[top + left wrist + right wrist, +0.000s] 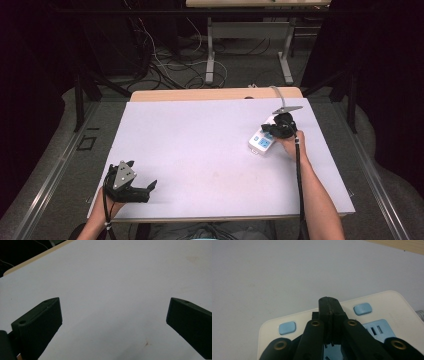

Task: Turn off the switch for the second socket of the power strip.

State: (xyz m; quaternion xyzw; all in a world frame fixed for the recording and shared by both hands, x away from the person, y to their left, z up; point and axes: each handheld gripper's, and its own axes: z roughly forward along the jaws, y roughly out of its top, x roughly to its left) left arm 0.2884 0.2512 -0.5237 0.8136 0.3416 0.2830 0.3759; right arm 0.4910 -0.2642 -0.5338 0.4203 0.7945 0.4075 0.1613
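Two grippers are sitting at opposite corners of the white table, and I am reading them near to far. At the lower left of the high view my left gripper is resting low on the surface with its jaws spread wide and nothing between them — parked, I judge, so it is staying clear of the work. Farther up, at the right of the frame, my right gripper is hovering over the white power strip, which is lying flat near the table's right edge. In the right gripper view its jaws are pressed together, clenched on nothing, tips poised above the strip between two blue buttons — probably so the joined tips are acting as one pressing finger.
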